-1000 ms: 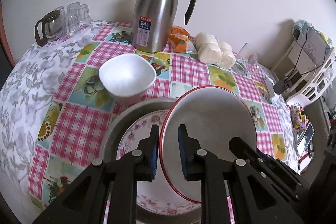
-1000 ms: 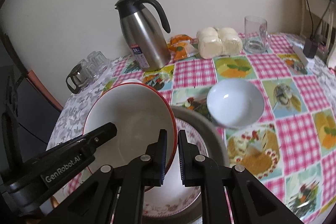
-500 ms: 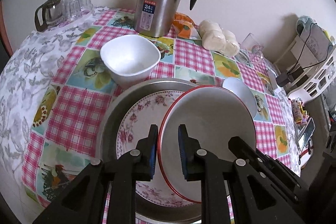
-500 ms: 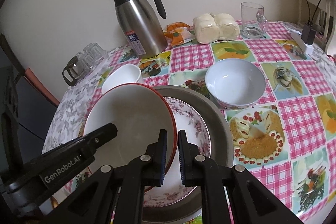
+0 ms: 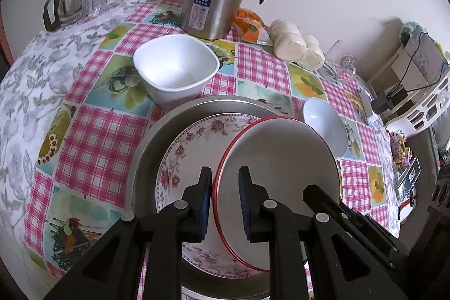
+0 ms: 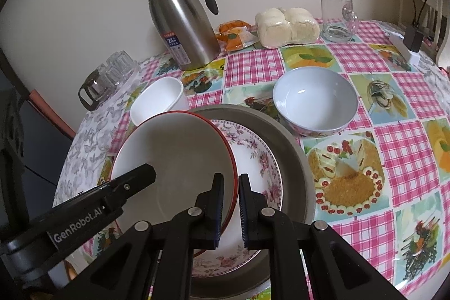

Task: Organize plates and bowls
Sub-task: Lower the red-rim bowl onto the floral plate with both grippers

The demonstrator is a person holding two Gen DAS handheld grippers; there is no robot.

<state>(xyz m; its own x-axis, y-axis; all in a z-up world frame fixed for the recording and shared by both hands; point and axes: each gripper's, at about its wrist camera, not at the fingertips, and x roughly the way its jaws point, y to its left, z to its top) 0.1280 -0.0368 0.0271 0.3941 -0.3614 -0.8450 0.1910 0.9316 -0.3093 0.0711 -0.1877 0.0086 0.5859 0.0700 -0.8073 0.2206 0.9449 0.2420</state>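
Here both grippers, left (image 5: 224, 200) and right (image 6: 230, 205), clamp opposite rims of one glossy red-rimmed plate (image 5: 277, 151), tilted at lower centre over a floral plate (image 5: 194, 142) in a round metal pan (image 5: 157, 137). Two smooth white bowls (image 5: 175, 65) (image 6: 315, 99) stand above.

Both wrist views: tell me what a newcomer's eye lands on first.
A red-rimmed plate, gripped on opposite edges by the left gripper and right gripper, sits tilted over a flowered plate in a grey tray. Behind stands a steel jug; two white bowls flank the tray.
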